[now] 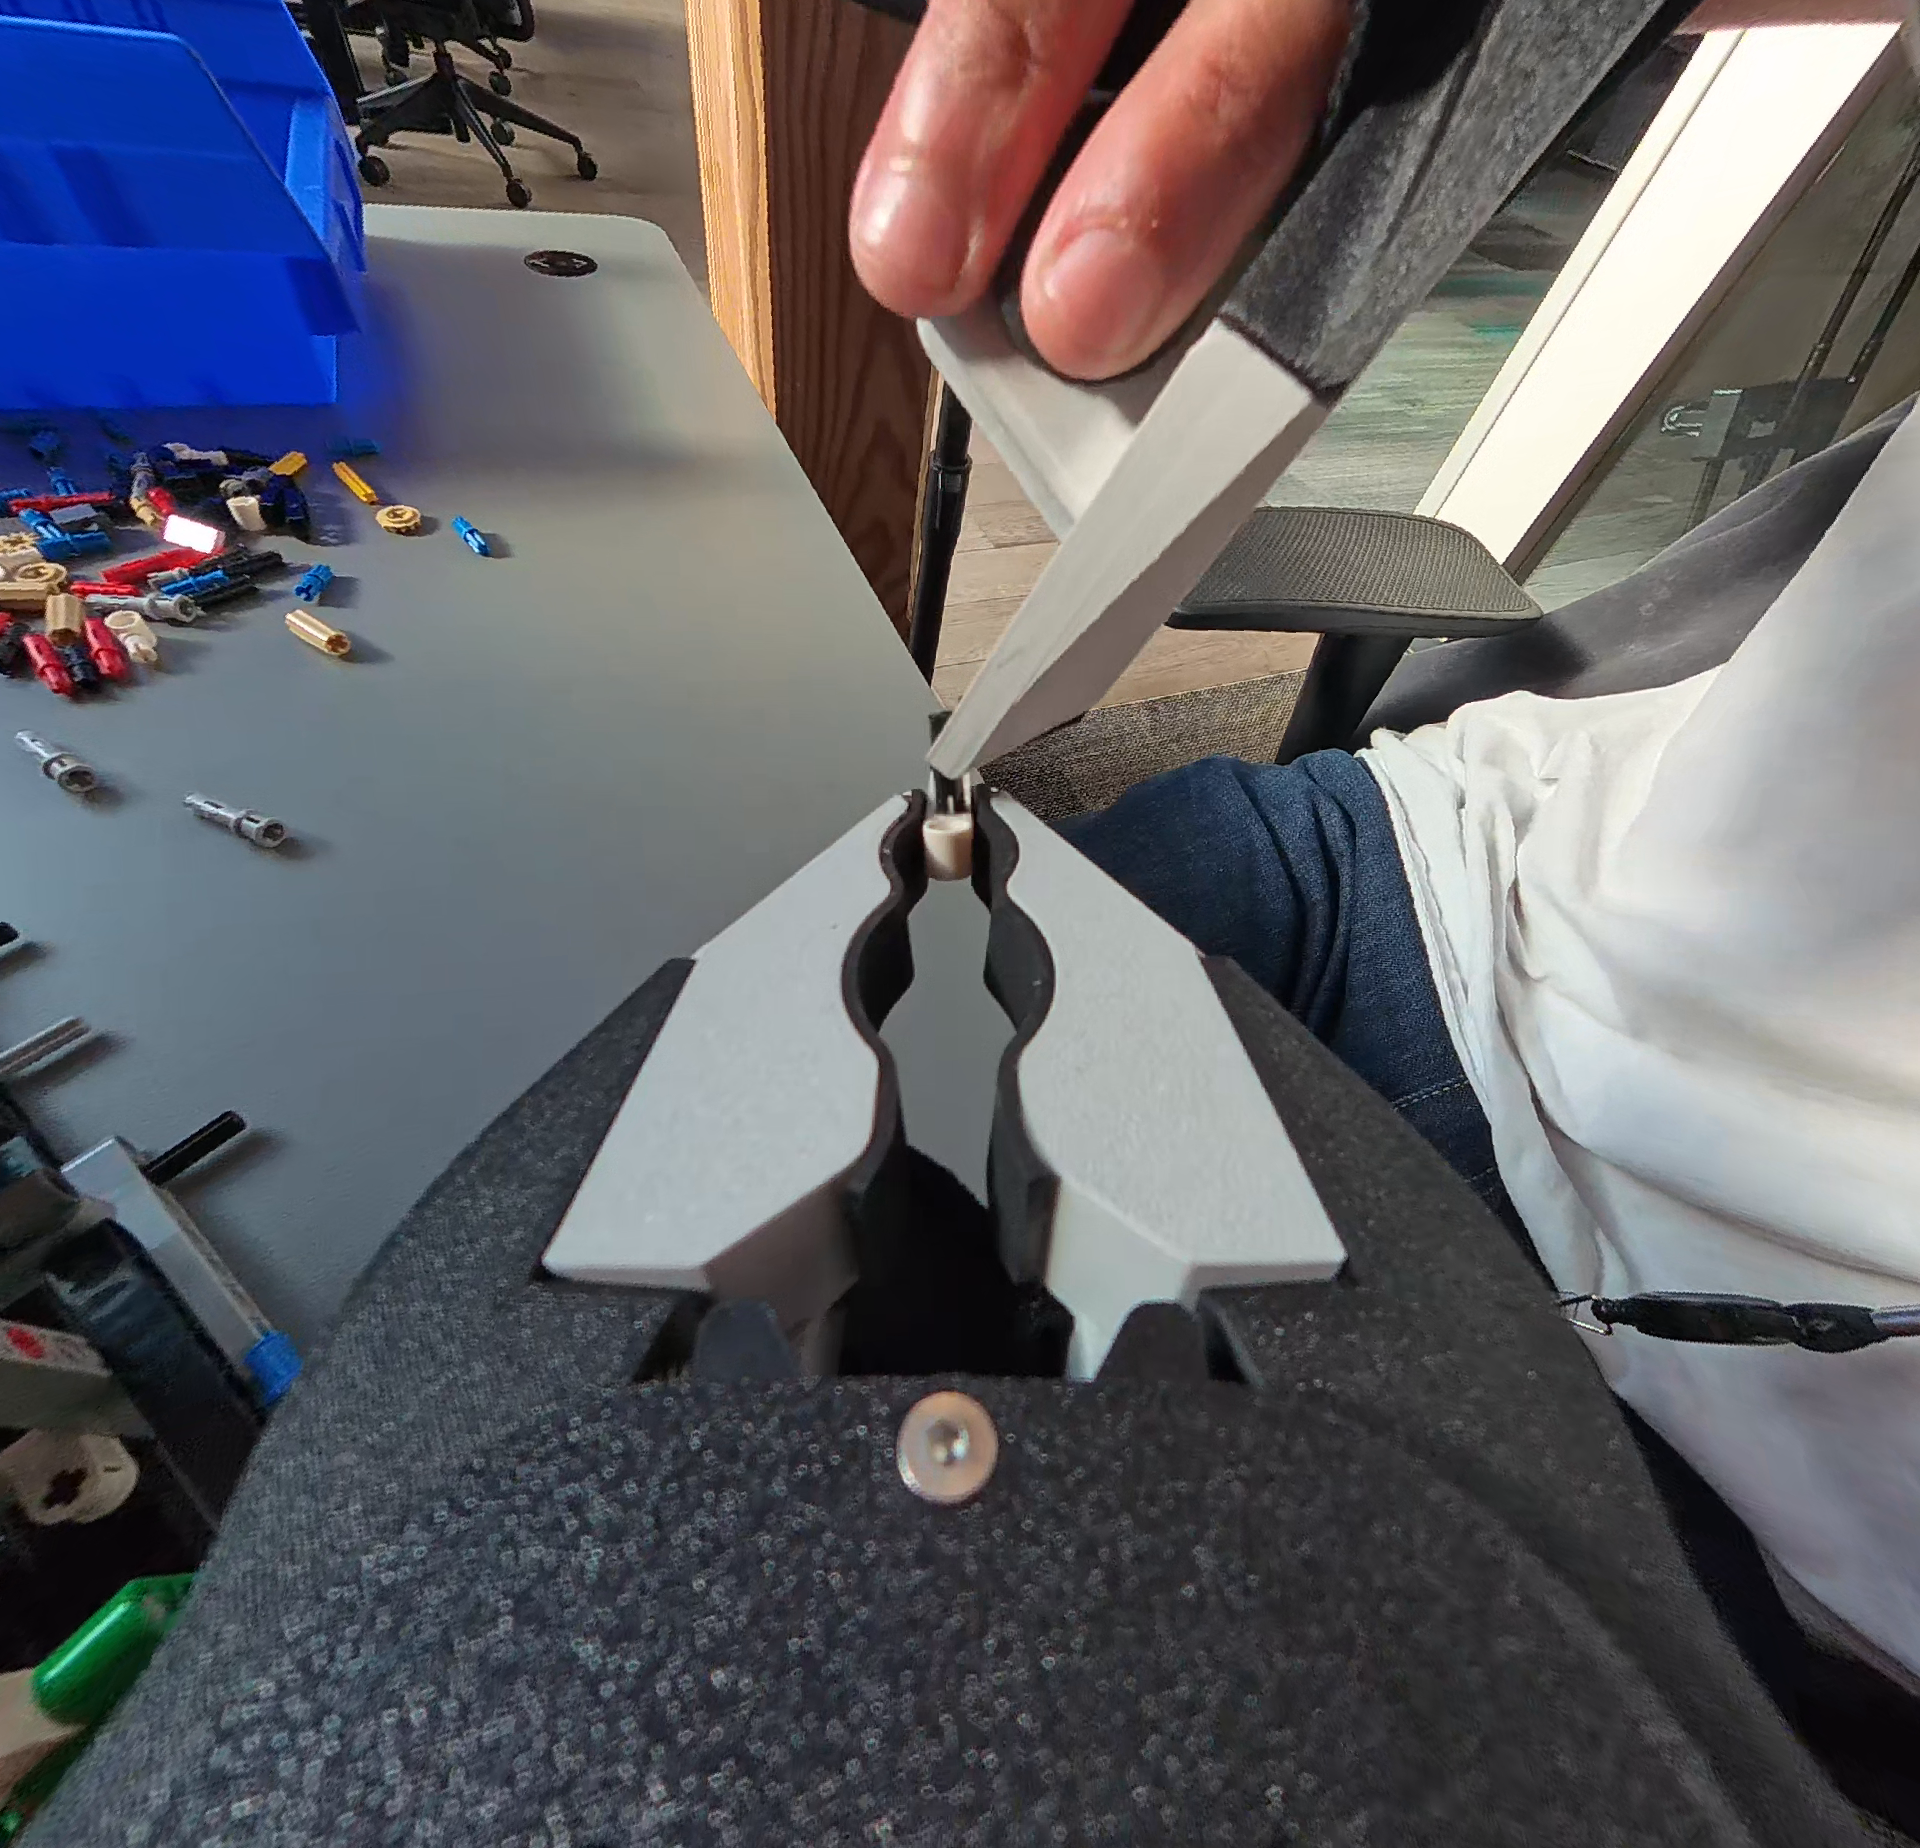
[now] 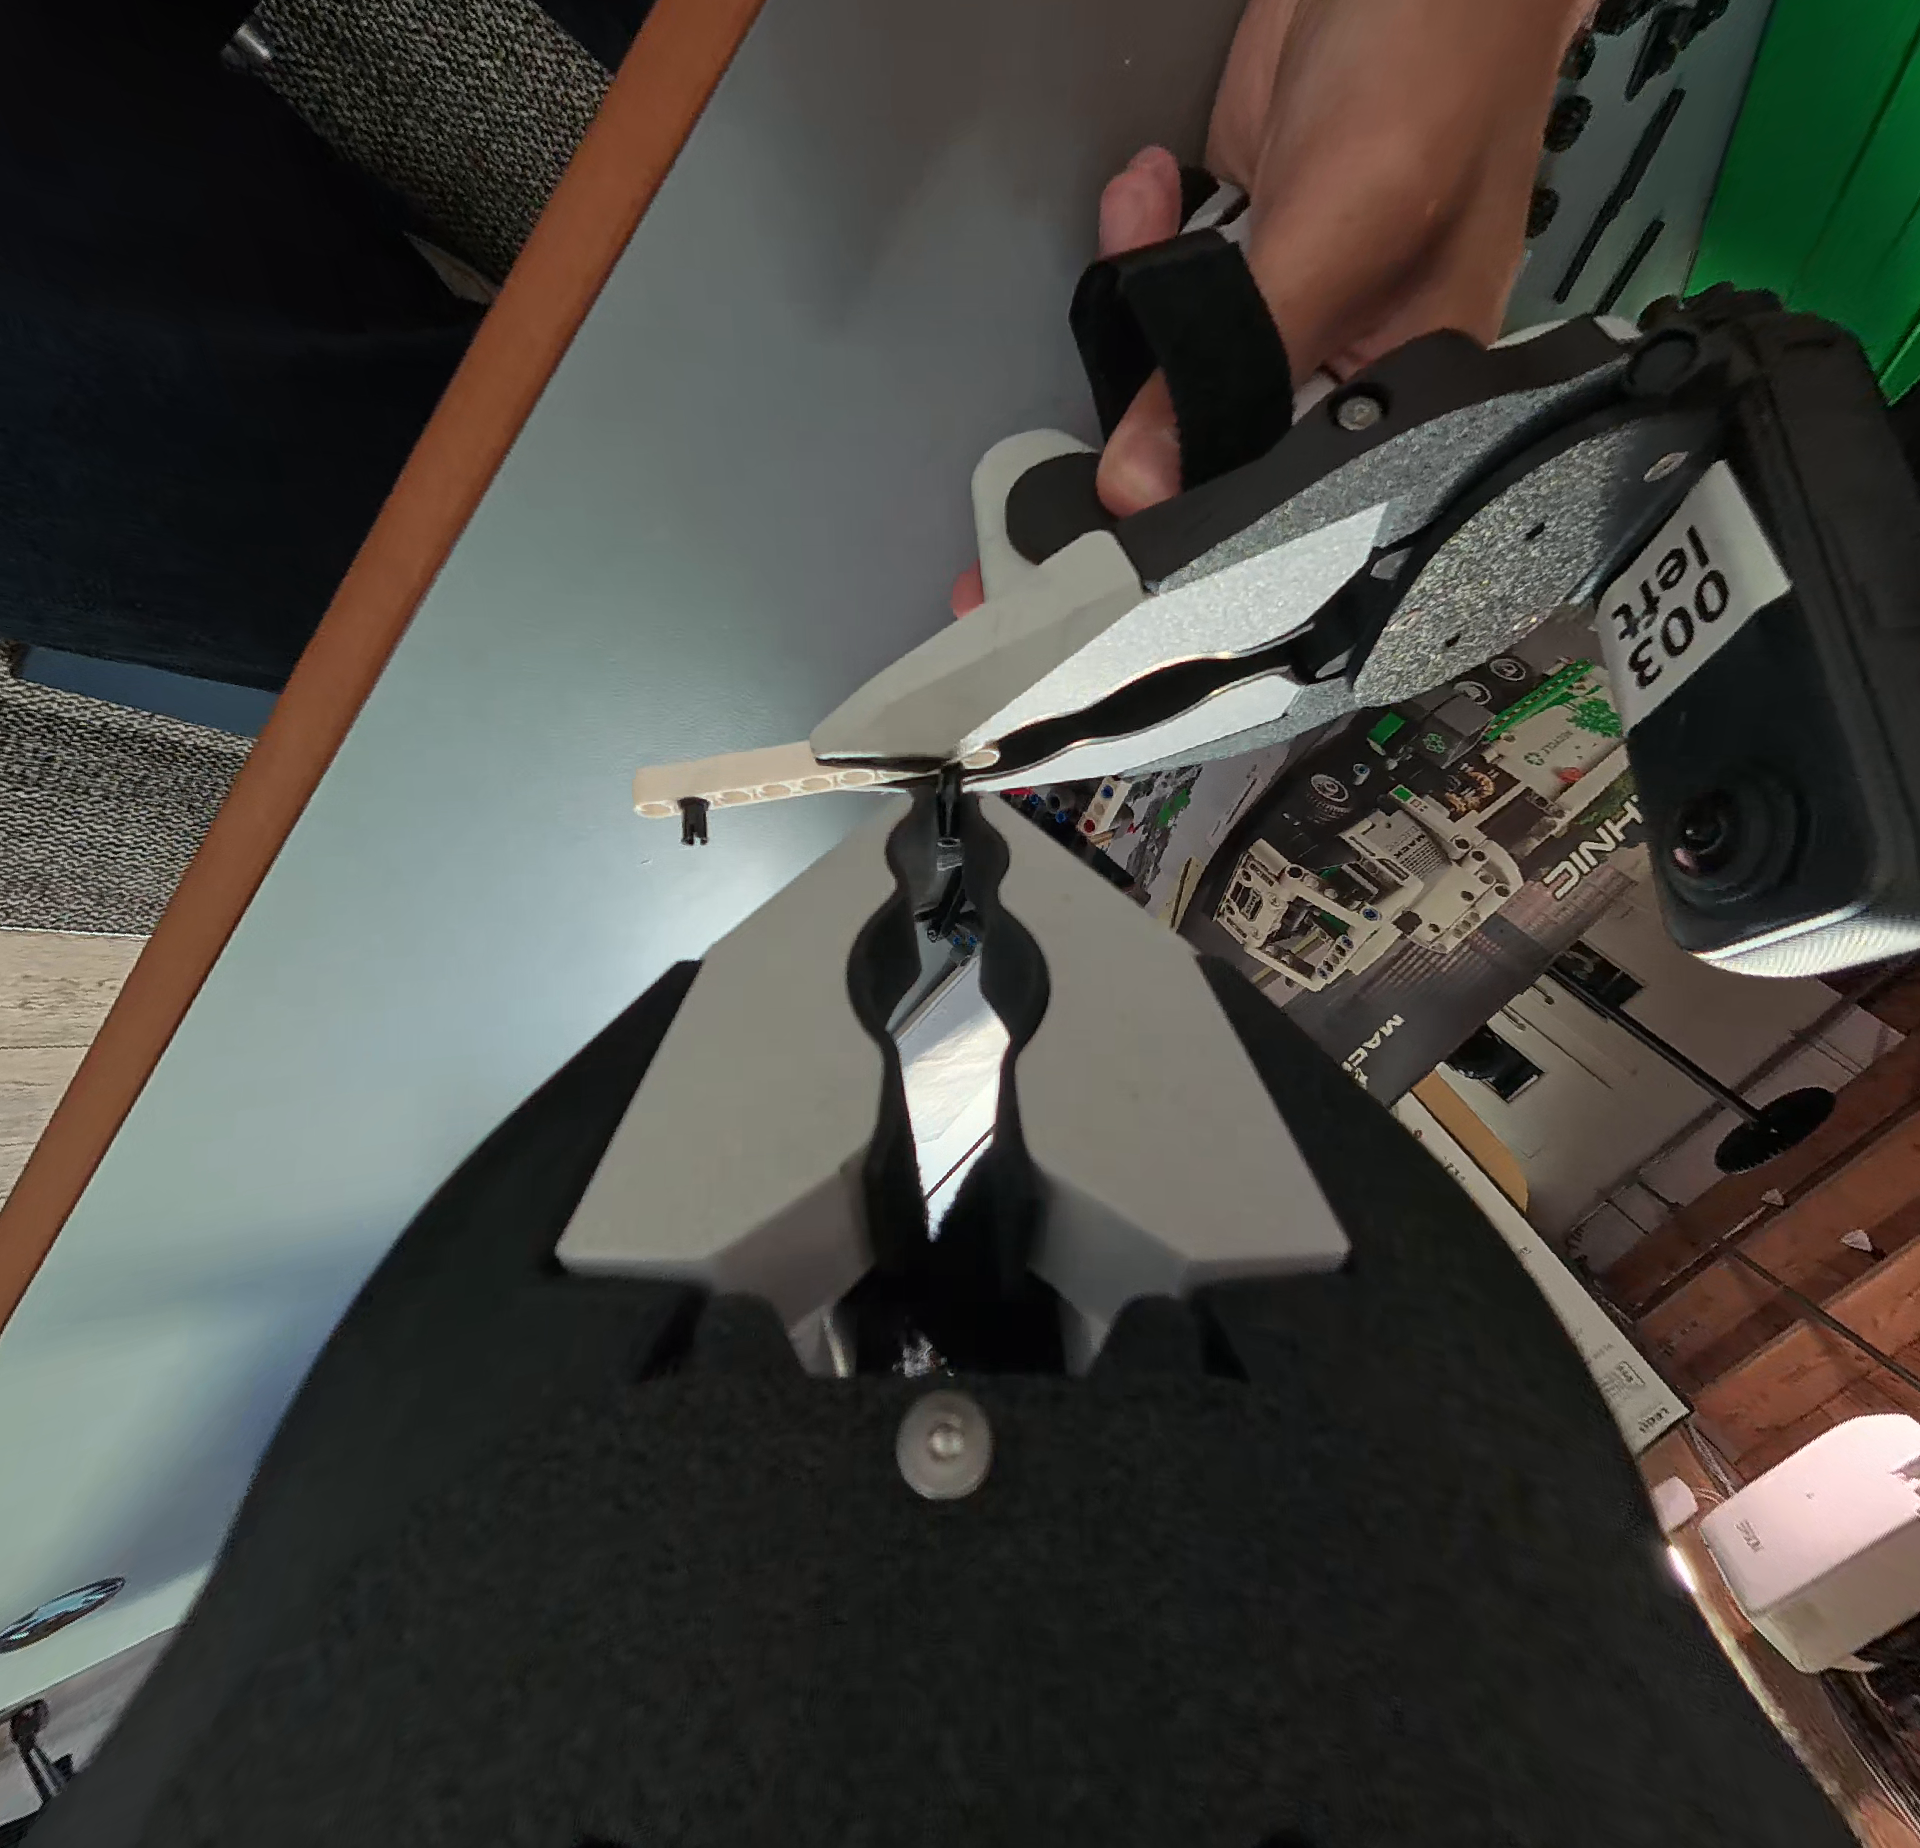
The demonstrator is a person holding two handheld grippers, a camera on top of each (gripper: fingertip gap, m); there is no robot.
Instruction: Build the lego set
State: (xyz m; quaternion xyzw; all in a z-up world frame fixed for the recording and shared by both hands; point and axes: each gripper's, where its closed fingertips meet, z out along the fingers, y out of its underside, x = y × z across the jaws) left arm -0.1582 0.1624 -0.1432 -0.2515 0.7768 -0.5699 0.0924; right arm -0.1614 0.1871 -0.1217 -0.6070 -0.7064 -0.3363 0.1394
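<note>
Left gripper (image 1: 948, 842): fingertips pinched on the end of a white perforated lego beam (image 2: 748, 782). In the left wrist view only the beam's end face shows, a small cream stub between the tips. In the right wrist view the beam runs out sideways from the tips, held above the grey table (image 1: 582, 759), with a black pin (image 2: 694, 822) hanging from a hole near its free end.

Right gripper (image 2: 948, 834): tips nearly together, nipping a second black pin (image 2: 948, 811) that stands under the beam right where the left gripper grips it. Cannot tell whether this pin is seated in a hole. In the left wrist view the right gripper comes down from above, its tip touching the top of the left tips; a hand (image 1: 1039, 136) is on its handle.

On the table: a scatter of loose lego parts (image 1: 135, 562) well to the side, beside blue bins (image 1: 156, 188). The set's printed box (image 2: 1403, 863) lies under the grippers.
</note>
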